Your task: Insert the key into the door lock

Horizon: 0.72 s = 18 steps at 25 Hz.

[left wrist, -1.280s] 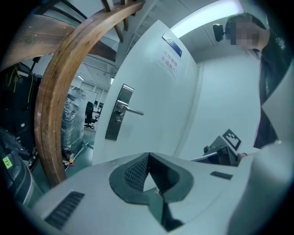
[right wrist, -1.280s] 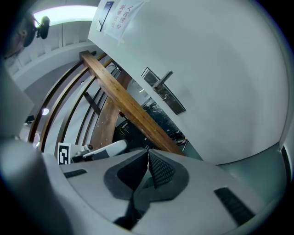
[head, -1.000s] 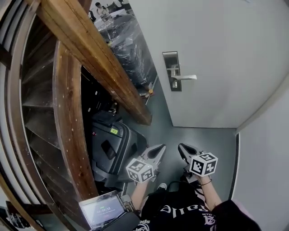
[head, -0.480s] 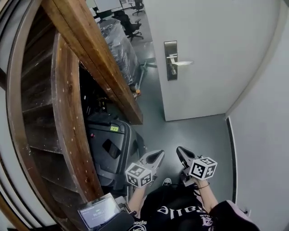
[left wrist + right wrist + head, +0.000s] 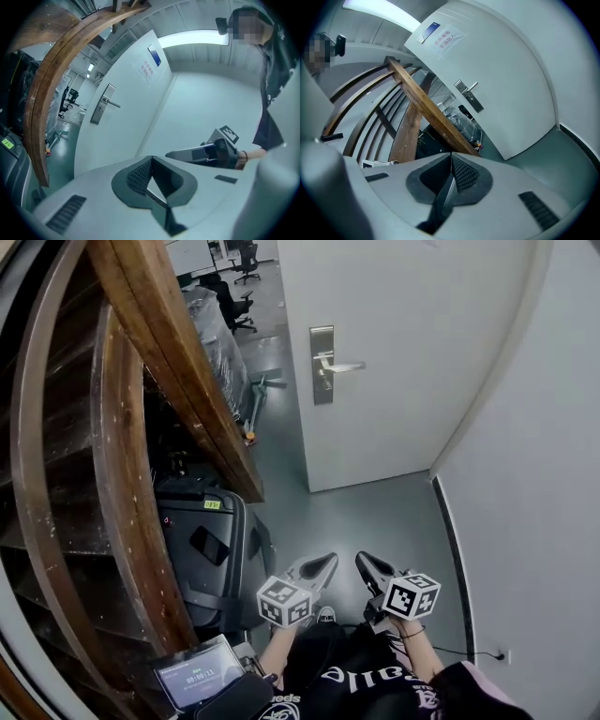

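The white door (image 5: 403, 343) stands ahead with a silver lock plate (image 5: 322, 365) and lever handle (image 5: 341, 365) near its left edge. The left gripper view shows the plate (image 5: 99, 108) small and far off, and the right gripper view shows that plate (image 5: 469, 97) too. My left gripper (image 5: 323, 563) and right gripper (image 5: 364, 563) are held low, side by side, far below the lock. Both are shut, tips together (image 5: 151, 158) (image 5: 451, 153). No key shows past either pair of tips. The right gripper (image 5: 187, 153) also appears in the left gripper view.
A curved wooden stair beam (image 5: 178, 362) and railing fill the left. A dark suitcase (image 5: 202, 549) stands under it, with a small screen (image 5: 192, 673) below. A white wall (image 5: 534, 474) closes the right. Plastic-wrapped goods (image 5: 220, 343) and office chairs (image 5: 246, 257) lie beyond the doorway.
The head view has swung, so the door and its lock plate sit further left in the picture. Both grippers stay low, side by side and shut.
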Each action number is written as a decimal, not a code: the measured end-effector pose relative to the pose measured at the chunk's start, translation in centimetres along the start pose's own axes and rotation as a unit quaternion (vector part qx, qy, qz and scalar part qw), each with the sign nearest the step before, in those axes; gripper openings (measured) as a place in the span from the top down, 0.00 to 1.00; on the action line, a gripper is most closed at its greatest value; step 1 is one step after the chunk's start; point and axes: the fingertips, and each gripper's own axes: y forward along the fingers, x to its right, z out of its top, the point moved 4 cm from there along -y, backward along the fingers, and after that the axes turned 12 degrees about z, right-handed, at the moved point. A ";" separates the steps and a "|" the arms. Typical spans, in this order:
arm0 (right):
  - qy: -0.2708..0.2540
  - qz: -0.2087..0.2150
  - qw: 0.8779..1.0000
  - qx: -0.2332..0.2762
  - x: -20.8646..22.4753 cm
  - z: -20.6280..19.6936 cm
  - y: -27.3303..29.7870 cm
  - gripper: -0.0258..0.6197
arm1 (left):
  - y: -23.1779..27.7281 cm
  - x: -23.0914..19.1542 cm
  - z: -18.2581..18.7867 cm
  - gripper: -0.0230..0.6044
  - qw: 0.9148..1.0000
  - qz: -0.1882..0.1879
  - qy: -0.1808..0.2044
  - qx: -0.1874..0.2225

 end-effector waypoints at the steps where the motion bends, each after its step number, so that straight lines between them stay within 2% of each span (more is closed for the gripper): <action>1: -0.002 0.002 1.000 0.001 -0.3 -0.1 -0.3 0.93 | -0.2 0.4 -0.1 0.96 1.000 -0.001 0.001 0.000; 6: -0.004 0.012 1.000 0.006 -1.3 -1.5 -3.0 0.93 | -1.6 2.5 -1.0 0.96 1.000 0.012 0.003 0.006; 10: -0.006 0.020 1.000 0.004 -1.6 -3.2 -6.6 0.93 | -3.0 5.2 -1.7 0.96 0.999 0.030 0.004 0.034; 18: -0.009 0.032 0.999 -0.013 -3.1 -8.7 -17.4 0.93 | -6.8 15.5 -6.7 0.96 0.995 0.064 -0.018 0.074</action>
